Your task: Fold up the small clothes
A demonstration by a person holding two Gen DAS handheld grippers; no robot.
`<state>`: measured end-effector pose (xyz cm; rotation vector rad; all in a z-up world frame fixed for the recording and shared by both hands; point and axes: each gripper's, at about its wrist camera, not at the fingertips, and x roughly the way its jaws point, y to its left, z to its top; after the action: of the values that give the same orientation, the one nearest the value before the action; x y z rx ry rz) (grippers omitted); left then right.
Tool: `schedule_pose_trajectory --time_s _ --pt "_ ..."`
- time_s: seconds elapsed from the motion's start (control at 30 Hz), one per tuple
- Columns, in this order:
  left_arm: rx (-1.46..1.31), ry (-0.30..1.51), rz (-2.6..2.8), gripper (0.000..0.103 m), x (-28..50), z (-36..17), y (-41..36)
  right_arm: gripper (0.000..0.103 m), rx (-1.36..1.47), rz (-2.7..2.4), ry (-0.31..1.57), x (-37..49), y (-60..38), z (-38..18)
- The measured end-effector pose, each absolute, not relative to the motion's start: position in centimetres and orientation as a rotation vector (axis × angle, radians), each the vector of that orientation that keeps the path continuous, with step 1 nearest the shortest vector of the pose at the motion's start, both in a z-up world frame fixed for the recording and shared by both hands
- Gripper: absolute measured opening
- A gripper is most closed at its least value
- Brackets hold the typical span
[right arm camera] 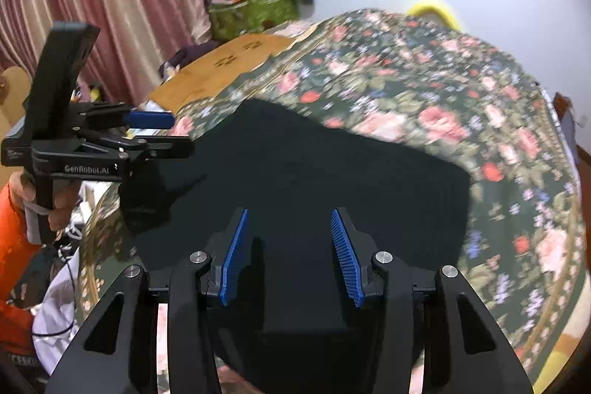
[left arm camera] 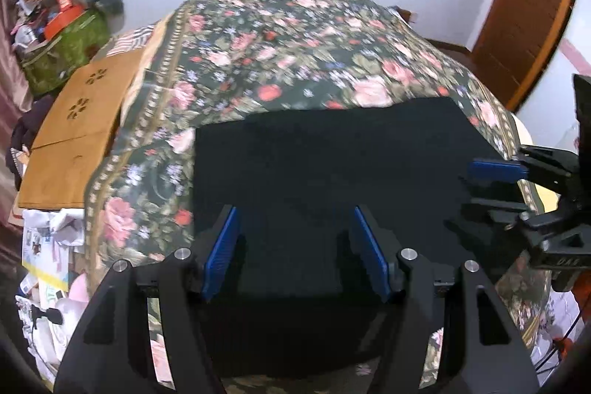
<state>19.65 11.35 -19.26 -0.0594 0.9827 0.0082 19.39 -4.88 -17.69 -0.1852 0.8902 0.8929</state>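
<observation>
Two claws hang over one dark, flat rectangular cloth garment (left arm camera: pixel 325 165) that lies spread on a floral-printed bedspread of dark green with pink roses (left arm camera: pixel 288 39); what sort of small garment it is cannot be told, since it shows only as a near-black slab. The left claw (left arm camera: pixel 295 253) stands with its blue ribbed pads spread apart, nothing between them but the dark cloth seen below, and I cannot tell whether the tips touch the fabric. The right claw (right arm camera: pixel 288 257) is also parted, somewhat narrower, likewise gripping nothing.

The relation that matters: the garment lies straight ahead of and beneath both claws, with its near edge closest to them and its far edge up the bed toward the white wall. Its long axis looks to run across the view, side to side, so the two claws sit abreast along that near edge, the left one toward the garment's left end, the right one toward its right. Seen from the right wrist, the left claw (right arm camera: pixel 159 132) hovers by the left corner of the cloth, held by a hand (right arm camera: pixel 55 205) in an orange sleeve. Neither is clearly nearer, so a fold away from the person would likely want both near corners pinched together.
</observation>
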Motion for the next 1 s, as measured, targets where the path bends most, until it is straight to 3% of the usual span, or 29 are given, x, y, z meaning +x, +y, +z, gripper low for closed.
schedule_pose_trajectory --time_s 0.17,0.27,0.53,1.0 --pt "-0.065 1.053 0.052 0.063 18.9 -22.0 12.1 0.042 -0.181 0.863 0.940 19.2 -6.0 -19.4" --pt "-0.087 1.047 0.101 0.076 17.8 -22.6 13.9 0.042 -0.158 0.825 0.951 19.2 -8.0 -19.7" --pt "-0.121 1.016 0.197 0.077 15.1 -21.0 16.7 0.042 -0.111 0.703 0.958 19.0 -12.7 -18.9" --pt "-0.068 0.627 0.138 0.077 8.6 -6.7 10.6 0.042 -0.034 0.721 0.586 12.6 -13.4 -7.0"
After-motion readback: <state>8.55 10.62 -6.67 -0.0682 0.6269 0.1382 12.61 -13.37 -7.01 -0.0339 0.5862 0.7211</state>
